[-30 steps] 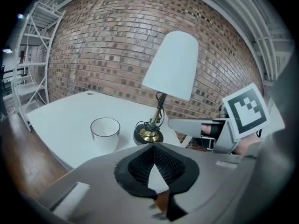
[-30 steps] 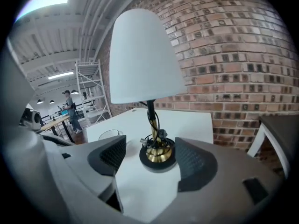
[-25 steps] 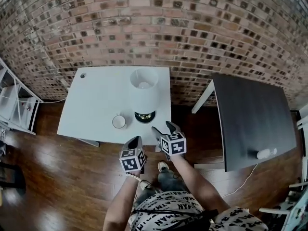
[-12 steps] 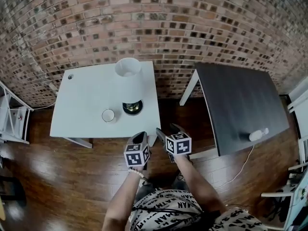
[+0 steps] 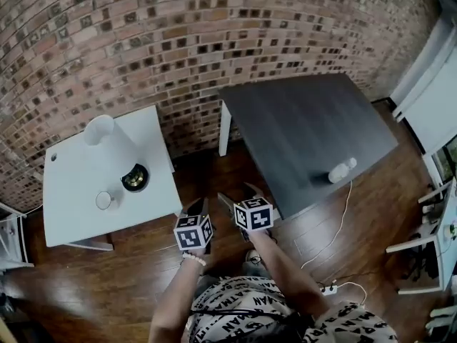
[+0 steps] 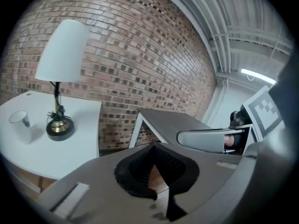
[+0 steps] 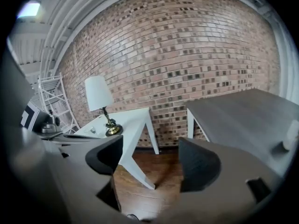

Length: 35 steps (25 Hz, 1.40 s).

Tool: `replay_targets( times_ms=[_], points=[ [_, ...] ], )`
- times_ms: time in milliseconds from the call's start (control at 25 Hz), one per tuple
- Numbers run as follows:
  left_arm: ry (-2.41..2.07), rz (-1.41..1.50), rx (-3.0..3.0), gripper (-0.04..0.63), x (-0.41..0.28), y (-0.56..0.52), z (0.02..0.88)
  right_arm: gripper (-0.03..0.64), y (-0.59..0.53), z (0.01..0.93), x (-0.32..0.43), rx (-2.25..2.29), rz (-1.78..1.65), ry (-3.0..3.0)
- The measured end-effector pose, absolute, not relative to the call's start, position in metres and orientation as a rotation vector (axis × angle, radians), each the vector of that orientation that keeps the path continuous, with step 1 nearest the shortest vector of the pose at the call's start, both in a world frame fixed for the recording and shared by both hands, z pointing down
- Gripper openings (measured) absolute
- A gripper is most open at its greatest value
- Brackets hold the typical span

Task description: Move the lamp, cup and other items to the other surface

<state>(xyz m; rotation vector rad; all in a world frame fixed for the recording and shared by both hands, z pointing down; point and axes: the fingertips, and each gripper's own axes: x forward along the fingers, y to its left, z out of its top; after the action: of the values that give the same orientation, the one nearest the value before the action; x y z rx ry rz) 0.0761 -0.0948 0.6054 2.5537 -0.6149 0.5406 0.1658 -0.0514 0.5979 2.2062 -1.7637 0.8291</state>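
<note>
The lamp (image 5: pixel 100 131), with a white shade and a brass base, stands on the white table (image 5: pixel 71 213) at the left, and a small white cup (image 5: pixel 105 200) sits beside it. The lamp (image 6: pixel 63 50) and cup (image 6: pixel 21 120) also show in the left gripper view. The dark table (image 5: pixel 300 127) is to the right with a white bottle-like thing (image 5: pixel 341 170) near its edge. Both grippers hang over the wooden floor between the tables. My left gripper (image 5: pixel 202 207) (image 6: pixel 152 146) is shut and holds nothing. My right gripper (image 5: pixel 239 194) (image 7: pixel 149 160) is open and holds nothing; its jaws have just widened a little.
A brick wall (image 5: pixel 186 41) runs behind both tables. A cable and power strip (image 5: pixel 328 288) lie on the floor at the lower right. White furniture (image 5: pixel 428 241) stands at the right edge. A white scaffold rack (image 7: pixel 53 101) stands left of the white table.
The head view has swung right, so the white table slid to the left and the dark table came to the middle. Both grippers moved away from the white table. Lamp and cup stayed put.
</note>
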Motion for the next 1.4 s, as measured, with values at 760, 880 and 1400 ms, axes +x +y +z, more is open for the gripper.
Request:
replay_targets(
  times_ms=[760,880,1400],
  points=[
    [-0.132,0.674,2.724,0.002,0.366,0.103,0.607,0.385,0.263,0.585,0.555,2.75,0.785,-0.974],
    [-0.099,0.698,2.735,0.002,0.384,0.117,0.608,0.382,0.276,0.591,0.584,2.725,0.79,-0.936],
    [-0.141,0.751,2.734,0.002,0.392,0.112,0.614,0.256,0.259,0.606,0.624,2.613,0.779,-0.941]
  ],
)
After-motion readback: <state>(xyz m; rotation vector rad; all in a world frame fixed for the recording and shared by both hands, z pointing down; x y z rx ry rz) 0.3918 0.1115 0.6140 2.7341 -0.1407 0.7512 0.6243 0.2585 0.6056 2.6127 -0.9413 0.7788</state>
